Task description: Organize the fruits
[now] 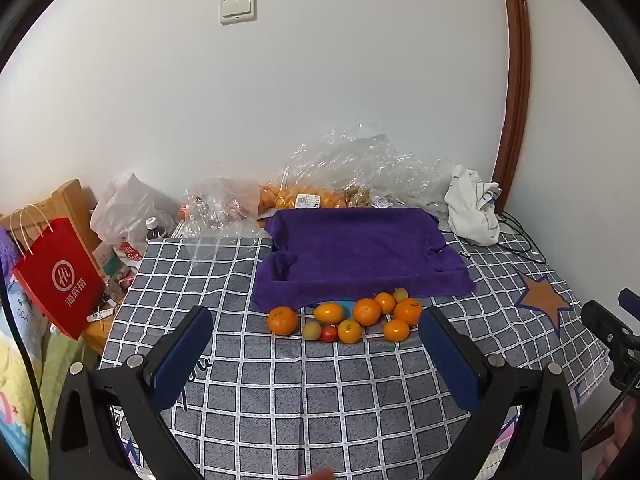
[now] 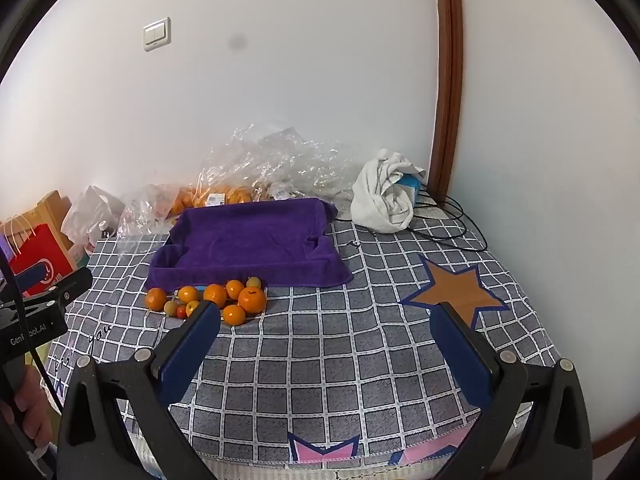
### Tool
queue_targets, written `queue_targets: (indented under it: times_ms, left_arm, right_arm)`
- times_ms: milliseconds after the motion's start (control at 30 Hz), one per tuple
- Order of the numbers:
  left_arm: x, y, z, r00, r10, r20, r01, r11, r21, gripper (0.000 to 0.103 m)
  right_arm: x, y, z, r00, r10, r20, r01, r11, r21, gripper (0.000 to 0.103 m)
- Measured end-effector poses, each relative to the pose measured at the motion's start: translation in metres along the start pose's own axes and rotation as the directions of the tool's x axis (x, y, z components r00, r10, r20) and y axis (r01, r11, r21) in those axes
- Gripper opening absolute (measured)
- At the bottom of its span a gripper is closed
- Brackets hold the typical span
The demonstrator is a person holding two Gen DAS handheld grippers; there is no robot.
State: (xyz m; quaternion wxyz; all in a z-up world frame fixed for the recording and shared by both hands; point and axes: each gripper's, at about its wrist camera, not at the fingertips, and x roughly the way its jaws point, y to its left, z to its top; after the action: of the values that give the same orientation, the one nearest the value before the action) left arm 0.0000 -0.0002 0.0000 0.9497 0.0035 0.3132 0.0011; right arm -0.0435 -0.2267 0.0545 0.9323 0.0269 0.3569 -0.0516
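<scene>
Both grippers hang wide open with nothing in them: left gripper (image 1: 316, 336), right gripper (image 2: 326, 320). Just past them on the checked cloth (image 1: 280, 400) sits a bunch of oranges and small fruits (image 1: 348, 318), right at the front edge of the purple towel-lined tray (image 1: 356, 252). Plastic bags (image 1: 352, 164) are piled by the wall.

**Room and surroundings: condition as observed**

White painted wall (image 1: 320, 92) behind, plain, evenly lit. Double light switch (image 1: 237, 8) mounted high on it. Dark wooden door frame (image 1: 518, 80) running vertically at right. Work surface covered by grey checked cloth (image 2: 340, 352) with white grid lines and an orange star patch (image 2: 456, 290). Black cables (image 2: 460, 224) trailing near the far right corner. Light wooden furniture (image 1: 70, 200) at far left, partly hidden
</scene>
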Motion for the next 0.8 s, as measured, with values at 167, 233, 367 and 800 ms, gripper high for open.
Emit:
queue_targets:
  times_ms: [167,233,367,800]
  left_arm:
    - [-0.003,0.004,0.000,1.000,-0.001,0.008,0.001,1.000,0.001,0.103]
    - [-0.002,0.001,-0.002,1.000,0.006,0.012,-0.006,1.000,0.009,0.103]
    - [-0.001,-0.003,-0.002,1.000,0.007,0.015,-0.007,1.000,0.013,0.103]
    - [-0.004,-0.001,0.004,1.000,0.001,0.017,-0.001,1.000,0.004,0.103]
  right_arm:
    - [-0.003,0.002,-0.001,1.000,-0.006,0.006,0.006,1.000,-0.005,0.103]
    - [-0.004,0.004,0.000,1.000,-0.005,0.007,0.005,1.000,-0.007,0.103]
    - [-0.007,0.006,0.000,1.000,-0.007,0.005,0.007,1.000,-0.007,0.103]
    - [-0.005,0.008,0.003,1.000,0.013,0.002,-0.013,1.000,-0.003,0.103]
